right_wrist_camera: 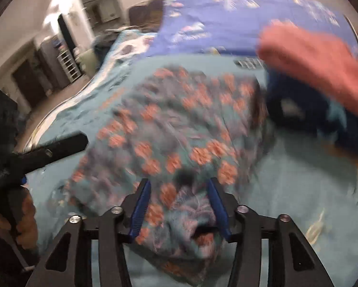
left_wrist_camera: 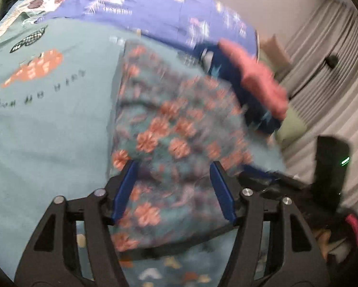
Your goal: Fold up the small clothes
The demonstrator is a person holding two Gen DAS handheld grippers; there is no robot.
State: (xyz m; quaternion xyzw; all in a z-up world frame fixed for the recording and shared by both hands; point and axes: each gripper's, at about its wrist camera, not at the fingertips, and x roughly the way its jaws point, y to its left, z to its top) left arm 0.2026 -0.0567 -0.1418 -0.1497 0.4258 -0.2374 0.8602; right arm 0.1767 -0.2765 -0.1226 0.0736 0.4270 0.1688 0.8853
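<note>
Floral garment lies partly folded on the teal bedspread beside the red-and-navy pile, while I hold left gripper and right gripper wide apart, empty, above its near edge, more folding apparently remaining.

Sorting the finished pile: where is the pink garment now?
In both views the pink garment lies upper right, on dark blue clothing, beyond the floral garment.
</note>
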